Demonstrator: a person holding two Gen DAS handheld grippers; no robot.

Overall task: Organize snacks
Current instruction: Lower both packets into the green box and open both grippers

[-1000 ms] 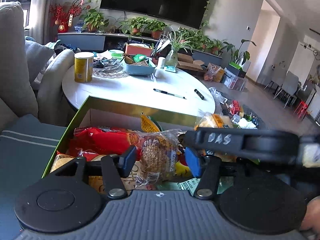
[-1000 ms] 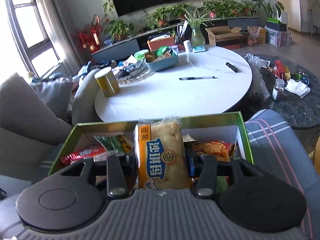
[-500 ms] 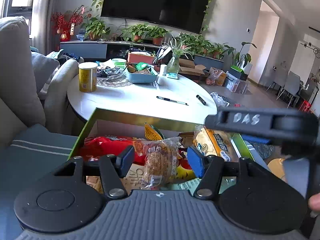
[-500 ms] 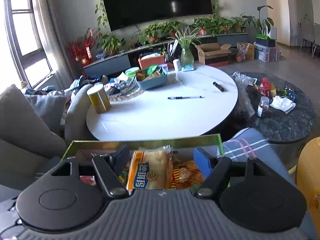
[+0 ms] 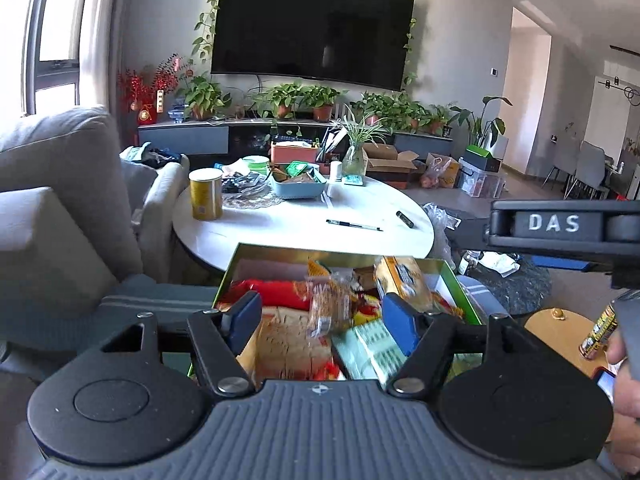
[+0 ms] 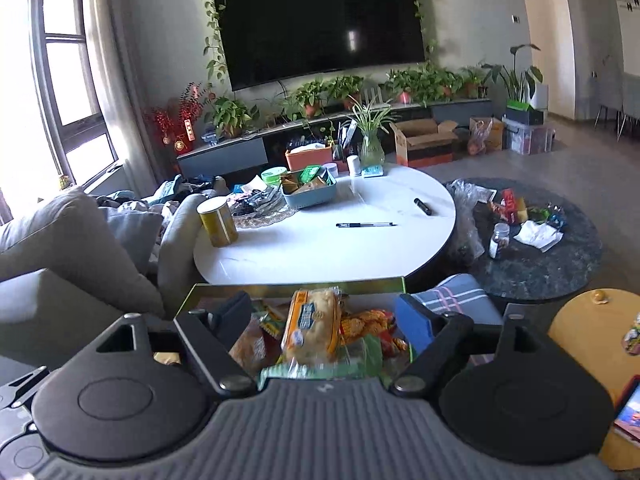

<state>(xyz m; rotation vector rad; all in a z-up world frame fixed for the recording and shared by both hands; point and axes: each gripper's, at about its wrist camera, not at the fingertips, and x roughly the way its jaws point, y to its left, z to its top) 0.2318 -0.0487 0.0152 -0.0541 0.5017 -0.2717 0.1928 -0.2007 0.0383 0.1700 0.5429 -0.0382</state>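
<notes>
Snack box: a green-rimmed open cardboard box full of packets sits in front of the round white worktop, low in both wrist views.
Left gripper: jaws are opening and nothing is pinched between them; the clear-wrapped brown biscuit packet lies in the box below and between the blue pads, apart from both.
Right gripper: jaws stand wide apart and empty; the yellow bread packet with a blue label lies in the box beneath the gap, nearer the left finger, touching neither pad.
Other snacks: a long red packet lies at the box's left side.
Worktop: a yellow canister with a white lid, a pale blue tray and a black pen rest on it.
</notes>
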